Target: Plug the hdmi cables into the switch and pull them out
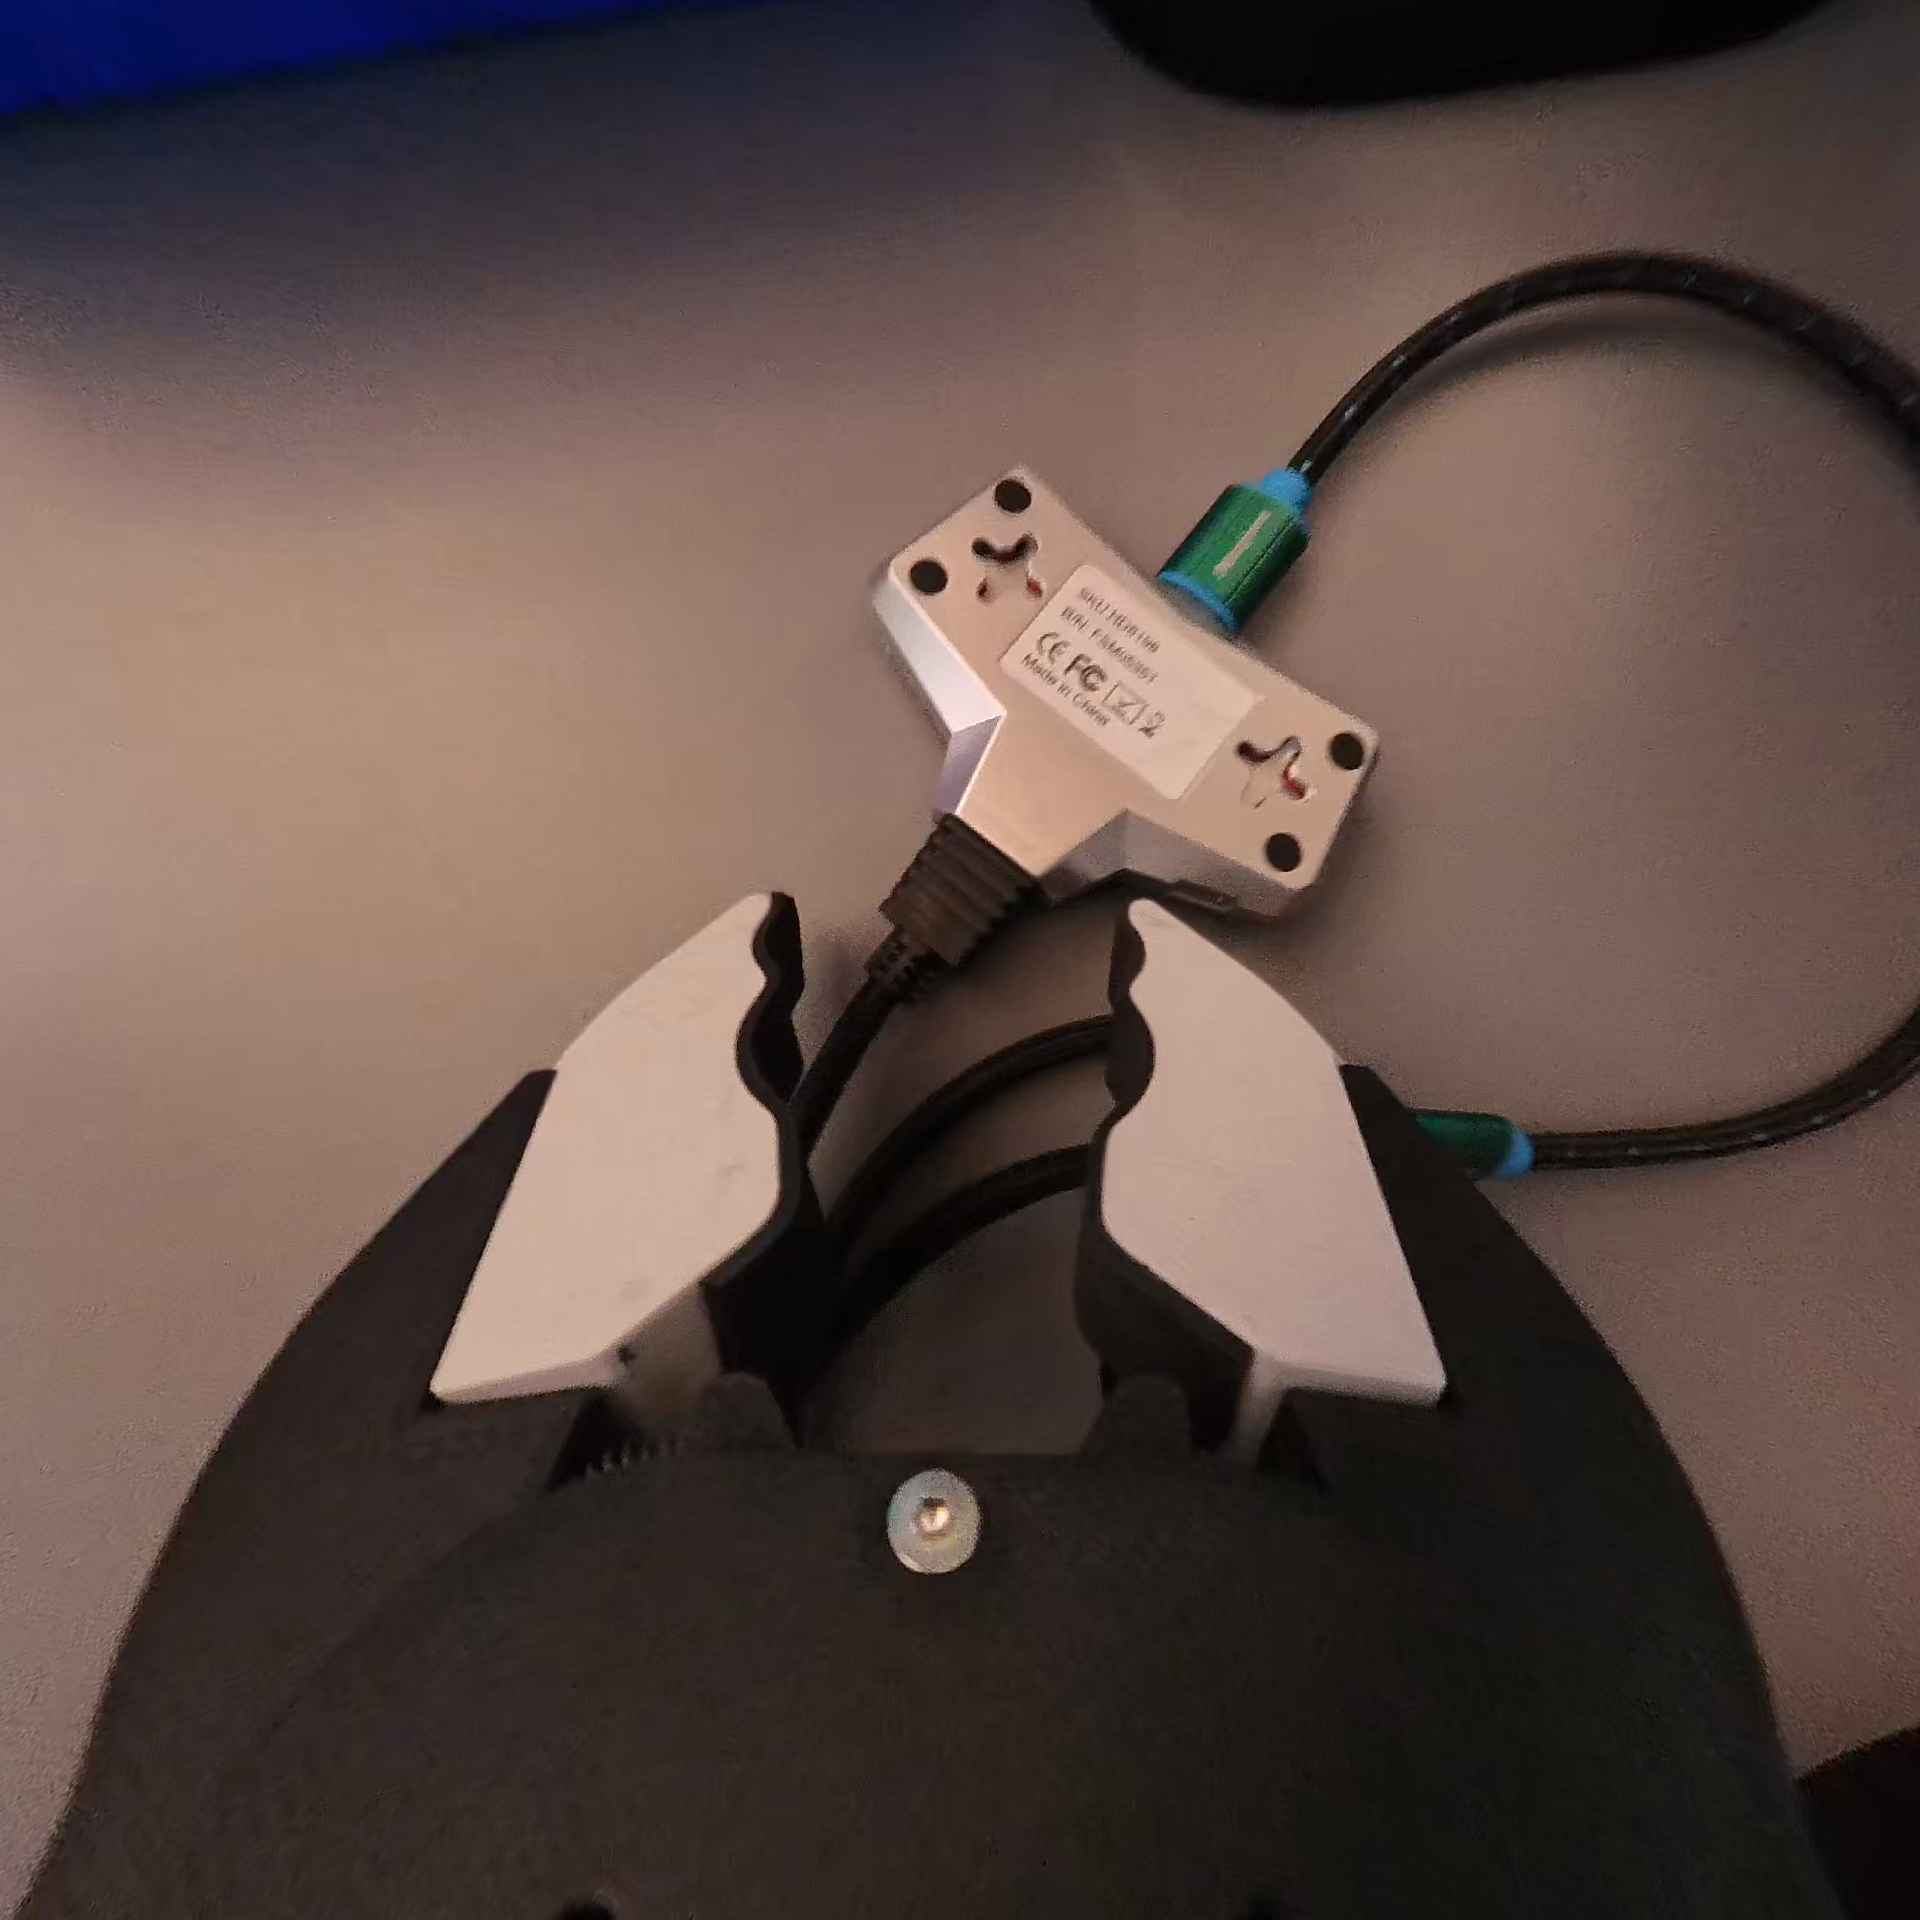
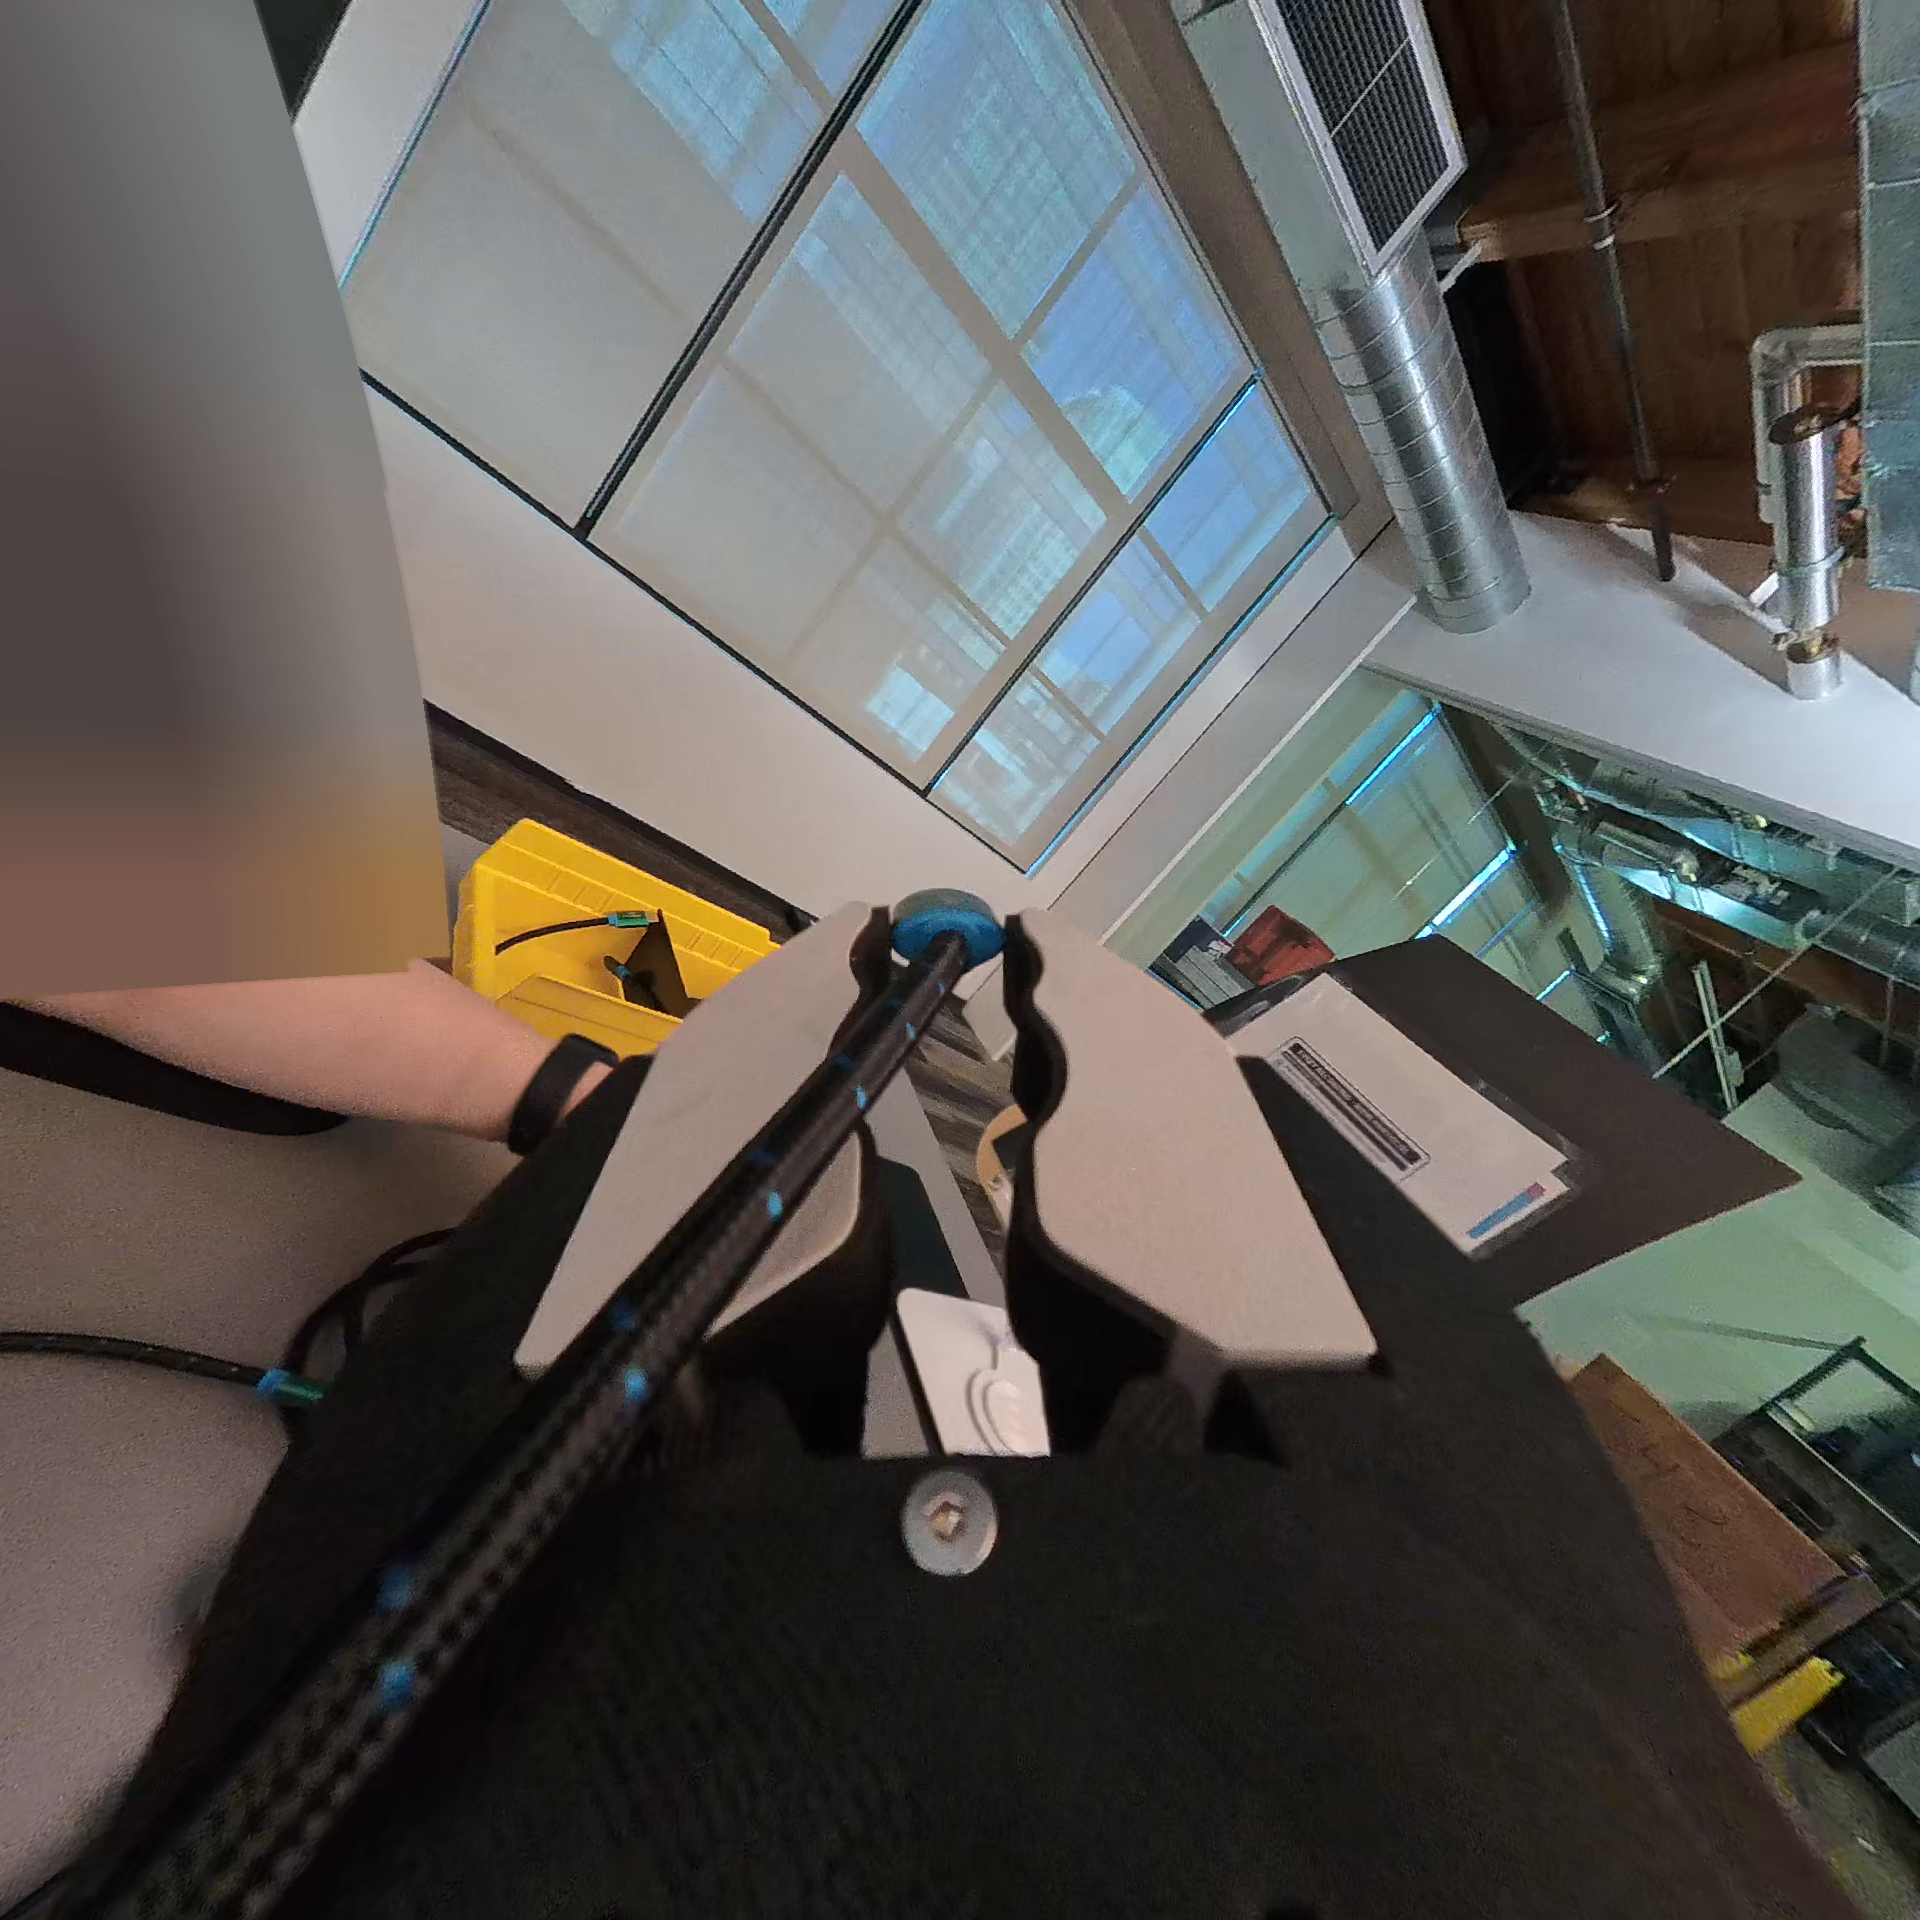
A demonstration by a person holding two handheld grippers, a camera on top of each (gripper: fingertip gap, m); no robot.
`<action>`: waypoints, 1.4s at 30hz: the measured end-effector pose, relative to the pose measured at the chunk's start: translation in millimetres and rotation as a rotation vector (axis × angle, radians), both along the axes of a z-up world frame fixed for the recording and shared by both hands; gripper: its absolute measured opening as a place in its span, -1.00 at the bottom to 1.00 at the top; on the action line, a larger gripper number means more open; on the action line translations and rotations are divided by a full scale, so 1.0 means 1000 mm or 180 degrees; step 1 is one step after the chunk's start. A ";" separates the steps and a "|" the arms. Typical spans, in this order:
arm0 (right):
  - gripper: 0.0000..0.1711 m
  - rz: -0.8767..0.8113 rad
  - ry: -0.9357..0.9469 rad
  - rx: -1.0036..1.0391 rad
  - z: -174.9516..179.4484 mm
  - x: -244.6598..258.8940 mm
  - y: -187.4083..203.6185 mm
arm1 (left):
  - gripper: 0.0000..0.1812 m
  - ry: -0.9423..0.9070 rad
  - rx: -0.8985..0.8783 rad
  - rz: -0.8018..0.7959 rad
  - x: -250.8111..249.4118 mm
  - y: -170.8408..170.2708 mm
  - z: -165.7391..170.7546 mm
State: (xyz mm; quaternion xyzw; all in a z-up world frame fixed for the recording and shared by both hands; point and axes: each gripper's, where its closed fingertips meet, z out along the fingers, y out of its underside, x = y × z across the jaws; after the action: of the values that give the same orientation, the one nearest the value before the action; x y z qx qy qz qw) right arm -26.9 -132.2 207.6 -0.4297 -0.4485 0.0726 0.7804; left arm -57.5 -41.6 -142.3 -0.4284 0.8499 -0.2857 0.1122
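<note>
In the left wrist view the silver HDMI switch (image 1: 1101, 727) lies label side up on the grey table (image 1: 416, 623). A green and blue HDMI plug (image 1: 1236, 551) sits in its far port. Its black braided cable (image 1: 1704, 312) loops right to a second green plug (image 1: 1475, 1155) lying behind my right finger. My left gripper (image 1: 951, 925) is open just short of the switch, and the switch's own black lead (image 1: 935, 914) runs between its fingers. My right gripper (image 2: 943, 927) points up at a window, shut on the blue-ended HDMI plug (image 2: 940, 925). That plug's cable (image 2: 769, 1195) trails back over the left finger.
A yellow bin (image 2: 561, 914) with another green-tipped cable stands behind a person's forearm (image 2: 312, 1049) with a black wristband. Another green plug (image 2: 286, 1387) lies on the table at left. A dark object (image 1: 1455, 42) sits at the table's far edge. There is about 35 centimeters between the tips of the two grippers.
</note>
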 end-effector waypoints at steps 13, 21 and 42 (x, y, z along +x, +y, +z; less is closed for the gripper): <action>-0.75 0.0131 0.0094 -0.0083 0.000 0.006 0.002 | -0.47 -0.0242 0.0065 -0.0952 0.012 -0.022 -0.016; -0.75 0.0098 0.0046 -0.0164 -0.005 0.004 0.010 | -0.35 -0.0191 0.0000 -0.1085 0.018 -0.038 -0.018; -0.75 0.0113 0.0024 -0.0219 -0.005 0.007 0.002 | -0.69 -0.0415 -0.0289 -0.0605 0.025 -0.029 0.013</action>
State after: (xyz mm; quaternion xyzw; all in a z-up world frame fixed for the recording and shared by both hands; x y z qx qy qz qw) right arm -19.9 -130.5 202.7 -0.4480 -0.4504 0.1034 0.7654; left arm -32.6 -70.4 -129.8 -0.3311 0.8637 -0.3605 0.1201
